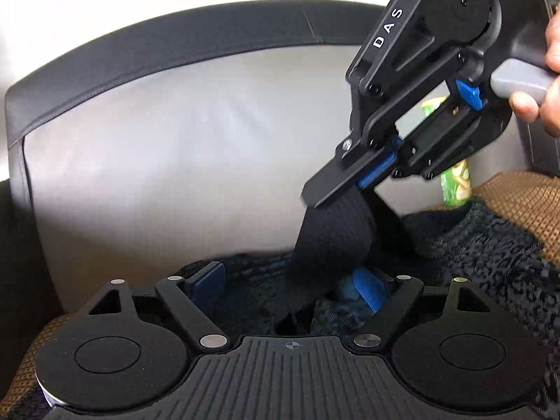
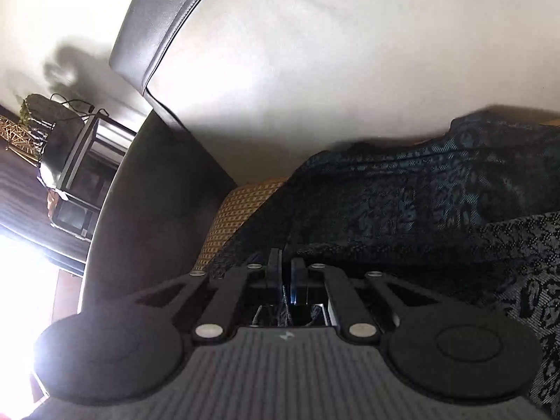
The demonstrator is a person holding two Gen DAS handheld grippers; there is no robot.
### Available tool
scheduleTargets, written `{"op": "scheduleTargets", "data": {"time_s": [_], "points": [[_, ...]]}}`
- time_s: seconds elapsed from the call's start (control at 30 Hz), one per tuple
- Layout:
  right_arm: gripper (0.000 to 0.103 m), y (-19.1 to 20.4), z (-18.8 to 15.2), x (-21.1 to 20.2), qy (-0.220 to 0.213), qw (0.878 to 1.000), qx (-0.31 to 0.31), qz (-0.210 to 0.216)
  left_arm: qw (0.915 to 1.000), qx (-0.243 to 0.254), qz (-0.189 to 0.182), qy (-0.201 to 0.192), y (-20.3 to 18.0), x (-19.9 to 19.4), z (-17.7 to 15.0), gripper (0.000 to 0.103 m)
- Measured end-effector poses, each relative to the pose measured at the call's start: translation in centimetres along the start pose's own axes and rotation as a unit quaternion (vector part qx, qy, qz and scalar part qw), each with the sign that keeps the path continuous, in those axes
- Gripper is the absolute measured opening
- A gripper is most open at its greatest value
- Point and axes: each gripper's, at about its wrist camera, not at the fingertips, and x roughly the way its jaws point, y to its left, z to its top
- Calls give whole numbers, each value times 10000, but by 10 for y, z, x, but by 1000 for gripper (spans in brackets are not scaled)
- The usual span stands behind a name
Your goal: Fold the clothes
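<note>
The dark patterned garment [image 1: 490,255] runs off the right and bottom edges of the left wrist view, so its full shape cannot be told. The black strap-like piece [image 1: 332,238] disappears at its top end inside the right gripper [image 1: 336,189], and its lower end is lost in shadow by the garment. A green packet [image 1: 453,185] behind that gripper is mostly covered; its print is unreadable. The person's hand [image 1: 546,70] is cut by the right edge. In the right wrist view, the fabric between the right gripper's [image 2: 285,269] fingers is too dark to make out, and the shelf unit [image 2: 80,175] left of the garment is small and partly washed out by glare.
</note>
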Motion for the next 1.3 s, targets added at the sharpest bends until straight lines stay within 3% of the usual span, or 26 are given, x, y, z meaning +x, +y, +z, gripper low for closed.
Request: {"op": "scheduleTargets", "data": {"time_s": [0.03,0.07,0.13,0.2,0.23,0.27,0.3,0.33,0.5,0.6,0.67,0.77,0.83,0.93,1.1,1.13,1.17,1.23,1.3], "points": [[6,0,0,0,30,10000,8,12,9999,-91,-110,61,2,3,1,42],[6,1,0,1,32,10000,-10,7,9991,-242,-282,195,7,8,2,2],[7,2,1,3,37,10000,-45,-2,9955,-684,-546,366,22,12,6,0],[8,3,3,6,14,10000,-50,-27,9927,-951,-536,512,38,15,9,0],[14,4,5,8,-17,10000,-86,-32,9900,-1129,-461,715,48,20,10,0],[25,5,7,9,-45,9999,-124,-54,9860,-1336,-395,913,59,25,8,0],[60,6,9,6,-138,9997,-149,-159,9805,-1590,-342,1102,69,30,3,0],[77,6,10,4,-233,9992,-178,-263,9740,-1842,-289,1290,79,35,-3,0],[73,-20,2,-31,-393,9950,-479,-786,9310,-3009,-151,2060,121,54,-30,0],[70,-47,-14,-54,-410,9858,-810,-1410,9179,-3342,-284,2121,126,53,-38,1],[63,-70,-28,-65,-365,9776,-972,-1832,9155,-3374,-281,2172,128,51,-37,5],[55,-108,-42,-78,-357,9687,-690,-2359,9120,-3421,-275,2248,131,47,-36,18],[53,-126,-48,-87,-407,9708,-359,-2336,9094,-3465,-275,2283,131,46,-34,25],[54,-139,-55,-92,-490,9664,-223,-2514,9083,-3481,-265,2305,131,47,-30,25],[57,-149,-57,-94,-639,9691,-90,-2382,9039,-3562,-279,2352,132,46,-27,25],[50,-151,-57,-91,-601,9698,-72,-2363,9015,-3618,-301,2356,133,47,-25,25],[6,-152,-56,-87,-498,9720,-49,-2295,8969,-3731,-354,2350,135,49,-24,25],[3,-154,-55,-92,-637,9735,11,-2197,8884,-3907,-399,2377,141,48,-26,25],[3,-162,-50,-105,-895,9659,95,-2430,8851,-3887,-187,2551,146,52,-31,25]]}}
